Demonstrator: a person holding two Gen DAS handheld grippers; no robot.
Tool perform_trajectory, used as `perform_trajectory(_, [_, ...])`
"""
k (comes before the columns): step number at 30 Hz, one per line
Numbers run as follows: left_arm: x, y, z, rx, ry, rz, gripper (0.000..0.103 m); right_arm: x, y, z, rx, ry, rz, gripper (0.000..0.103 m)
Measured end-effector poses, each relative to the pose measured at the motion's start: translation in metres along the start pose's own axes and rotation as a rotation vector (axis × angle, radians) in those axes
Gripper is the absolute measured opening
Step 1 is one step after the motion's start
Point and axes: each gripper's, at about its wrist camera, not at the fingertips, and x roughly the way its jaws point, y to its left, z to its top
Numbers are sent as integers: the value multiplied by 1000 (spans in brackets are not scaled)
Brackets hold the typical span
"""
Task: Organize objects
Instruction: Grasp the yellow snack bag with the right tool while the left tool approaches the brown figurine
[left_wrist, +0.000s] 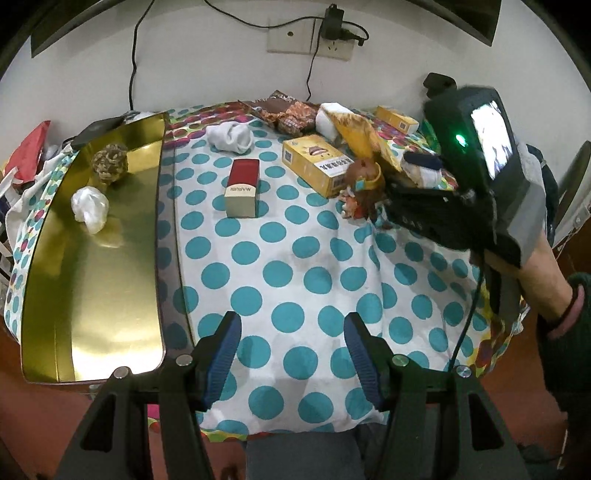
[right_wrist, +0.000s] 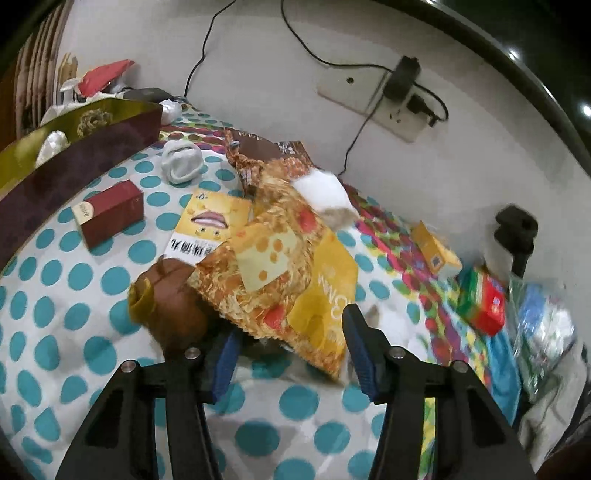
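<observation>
The gold tray (left_wrist: 103, 295) lies at the left edge of the worktop, on a white cloth with teal dots (left_wrist: 295, 258), and holds two things at its far end: a brownish knobbly ball (left_wrist: 109, 160) and, just nearer than it, a crumpled white wad (left_wrist: 89, 208). The rest lie outside the tray. Closest to its right wall is a red box (left_wrist: 242, 192) lying flat, and beyond that box, near the tray's far right corner, is a rolled white sock (left_wrist: 231, 136). Further right of the tray a large yellow box (left_wrist: 317, 164) lies flat, and past it a small doll with brown hair (left_wrist: 364, 184) rests against an orange and yellow snack bag (right_wrist: 280, 266) that overlaps the yellow box. Brown wrappers (left_wrist: 291, 110) and a small yellow box (left_wrist: 397, 119) sit along the wall, well away from the tray, and a red and green box (right_wrist: 484, 302) lies furthest from it. The right claw (right_wrist: 291, 321) is released, its fingers spread with the bag's lower edge lying across the gap and the doll's head just beside one finger; neither pad presses on anything. A hand (left_wrist: 543, 273) grips its handle. The left claw (left_wrist: 293, 317) is released too, wide and empty, over bare cloth just right of the tray's near corner.
</observation>
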Motion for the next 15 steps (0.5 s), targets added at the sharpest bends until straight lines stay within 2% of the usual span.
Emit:
perform_trajectory(4, [3,1,0,-7,10,2,59,12,4,10,-58,-4,-20,55])
perform_trajectory(6, [5,2,1,-9,12,3,59,15,5,13,-67,-8,0,40])
perform_trajectory(8, [6,3,1,-14,12,7,59,18,5,15,-61,-7,-16,38])
perform_trajectory(15, [10,1,11,-24,-4,1,59,4,-20,10,95,-48,12,29])
